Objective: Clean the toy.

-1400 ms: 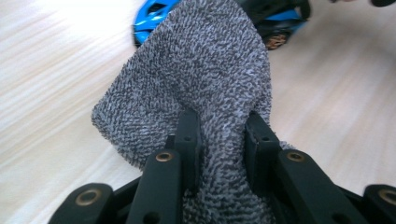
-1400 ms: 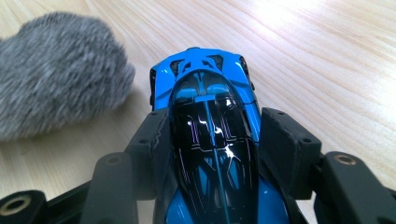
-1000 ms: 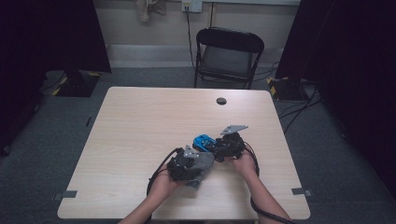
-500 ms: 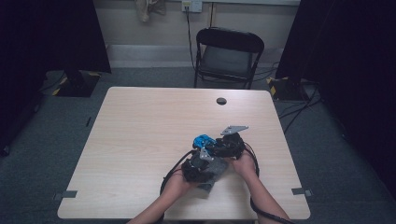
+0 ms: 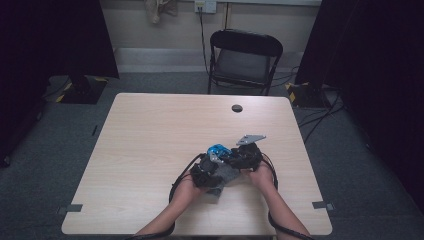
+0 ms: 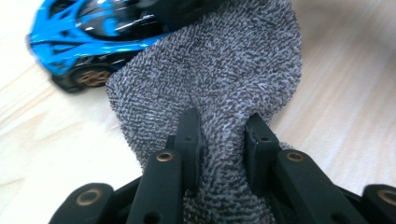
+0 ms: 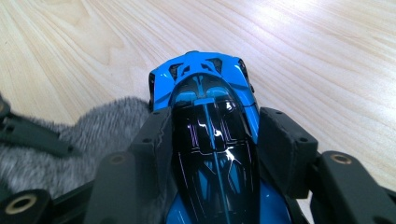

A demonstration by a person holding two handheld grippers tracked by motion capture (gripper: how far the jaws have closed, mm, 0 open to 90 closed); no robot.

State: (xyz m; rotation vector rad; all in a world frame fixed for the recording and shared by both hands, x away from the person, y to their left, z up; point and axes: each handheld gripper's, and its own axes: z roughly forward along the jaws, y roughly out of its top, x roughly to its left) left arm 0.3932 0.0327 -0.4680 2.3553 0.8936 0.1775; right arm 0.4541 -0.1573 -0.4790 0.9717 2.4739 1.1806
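Observation:
A blue and black toy car (image 7: 205, 88) rests on the wooden table (image 5: 150, 140), and my right gripper (image 7: 212, 122) is shut on its sides from behind. In the high view the car (image 5: 218, 149) sits just left of the right gripper (image 5: 239, 156). My left gripper (image 6: 223, 122) is shut on a fold of grey terry cloth (image 6: 224, 70). The cloth lies up against the car (image 6: 79, 37) and covers one end of it. In the high view the left gripper (image 5: 207, 170) and the cloth (image 5: 227, 176) are at the table's near middle, close beside the right gripper.
A small black round disc (image 5: 237, 108) lies on the far part of the table. A black folding chair (image 5: 243, 57) stands beyond the far edge. Cables loop from both grippers near the front edge (image 5: 200, 231).
My left gripper has carried the cloth a little to the right, closer to the car. The right gripper and the car have stayed in place.

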